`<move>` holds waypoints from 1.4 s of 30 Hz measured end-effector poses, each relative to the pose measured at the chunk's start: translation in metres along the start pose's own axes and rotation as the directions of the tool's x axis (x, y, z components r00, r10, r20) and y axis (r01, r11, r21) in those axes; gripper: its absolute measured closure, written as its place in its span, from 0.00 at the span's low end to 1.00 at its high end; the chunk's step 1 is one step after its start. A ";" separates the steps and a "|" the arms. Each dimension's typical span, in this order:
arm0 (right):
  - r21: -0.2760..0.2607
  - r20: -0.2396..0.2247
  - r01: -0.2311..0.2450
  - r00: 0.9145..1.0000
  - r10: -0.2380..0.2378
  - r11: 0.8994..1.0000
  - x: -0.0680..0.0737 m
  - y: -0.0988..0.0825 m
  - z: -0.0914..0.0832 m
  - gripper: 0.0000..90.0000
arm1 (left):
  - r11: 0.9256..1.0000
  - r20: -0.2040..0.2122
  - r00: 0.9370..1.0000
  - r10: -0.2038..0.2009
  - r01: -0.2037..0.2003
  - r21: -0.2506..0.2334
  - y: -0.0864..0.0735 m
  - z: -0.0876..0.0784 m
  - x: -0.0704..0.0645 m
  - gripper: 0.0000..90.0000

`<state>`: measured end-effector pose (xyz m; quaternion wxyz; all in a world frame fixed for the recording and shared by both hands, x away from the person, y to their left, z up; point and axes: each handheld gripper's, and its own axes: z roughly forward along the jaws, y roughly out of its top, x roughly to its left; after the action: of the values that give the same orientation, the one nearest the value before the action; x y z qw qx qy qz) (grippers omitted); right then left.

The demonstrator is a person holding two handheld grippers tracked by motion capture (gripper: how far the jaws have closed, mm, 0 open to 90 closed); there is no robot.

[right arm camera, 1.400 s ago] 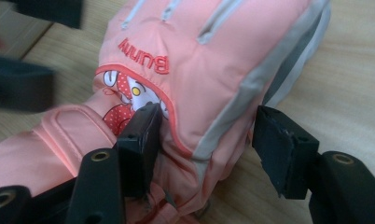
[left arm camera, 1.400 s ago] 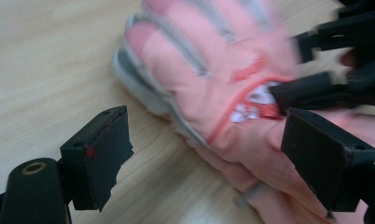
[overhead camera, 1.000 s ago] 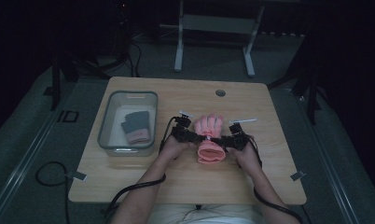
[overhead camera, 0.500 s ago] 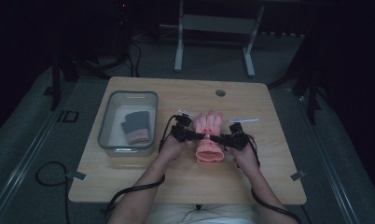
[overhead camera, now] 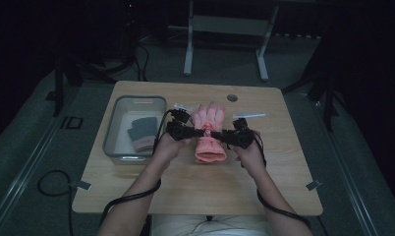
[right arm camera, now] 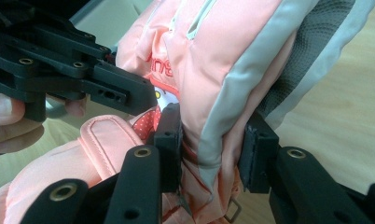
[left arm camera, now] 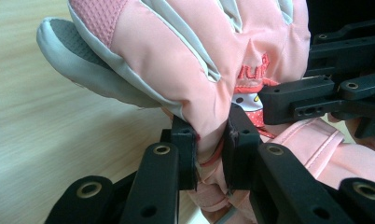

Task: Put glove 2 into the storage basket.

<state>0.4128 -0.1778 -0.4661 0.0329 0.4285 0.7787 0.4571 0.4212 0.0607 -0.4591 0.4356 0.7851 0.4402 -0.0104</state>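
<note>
Both tools grip a padded pink ski glove with grey trim [overhead camera: 209,132] over the middle of the light wooden table [overhead camera: 151,191].

The left tool [left arm camera: 212,144] pinches the glove's wrist edge on one side, and the right tool [right arm camera: 212,147] clamps the opposite edge, its jaws having just been closing on the fabric. A clear plastic bin [overhead camera: 115,135] holding a dark grey glove [overhead camera: 141,132] stands just left.

Bare table [overhead camera: 264,172] lies right of the glove [overhead camera: 209,135]; the bin [overhead camera: 118,129] blocks its left.
</note>
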 end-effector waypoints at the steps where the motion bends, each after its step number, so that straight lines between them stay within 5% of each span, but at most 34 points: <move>1: -0.003 -0.002 0.005 1.000 -0.005 1.000 0.003 0.002 0.001 0.72 | 1.000 -0.008 1.000 0.004 -0.004 -0.002 0.001 -0.006 0.001 0.85; 16: -0.021 -0.049 0.069 0.996 -0.070 0.997 0.054 0.047 0.026 0.72 | 0.999 -0.076 0.997 -0.006 0.003 -0.037 0.009 -0.076 0.022 0.85; 27: -0.037 -0.088 0.109 0.990 -0.112 0.993 0.095 0.079 0.056 0.72 | 0.998 -0.144 0.989 -0.037 0.029 -0.058 0.008 -0.130 0.046 0.85; 34: -0.034 -0.115 0.139 0.983 -0.142 0.990 0.117 0.092 0.080 0.72 | 0.996 -0.206 0.976 -0.067 0.054 -0.067 0.001 -0.155 0.061 0.85; 40: -0.009 -0.153 0.157 0.976 -0.156 0.988 0.133 0.101 0.107 0.72 | 0.992 -0.264 0.957 -0.117 0.098 -0.085 -0.011 -0.173 0.076 0.85; 42: 0.004 -0.169 0.168 0.972 -0.165 0.986 0.141 0.103 0.124 0.72 | 0.988 -0.296 0.944 -0.146 0.125 -0.087 -0.018 -0.179 0.086 0.85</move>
<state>0.4445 0.0277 -0.4135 0.0016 0.3219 0.8160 0.4802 0.3958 0.2473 -0.3948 0.3876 0.7302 0.5547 0.0945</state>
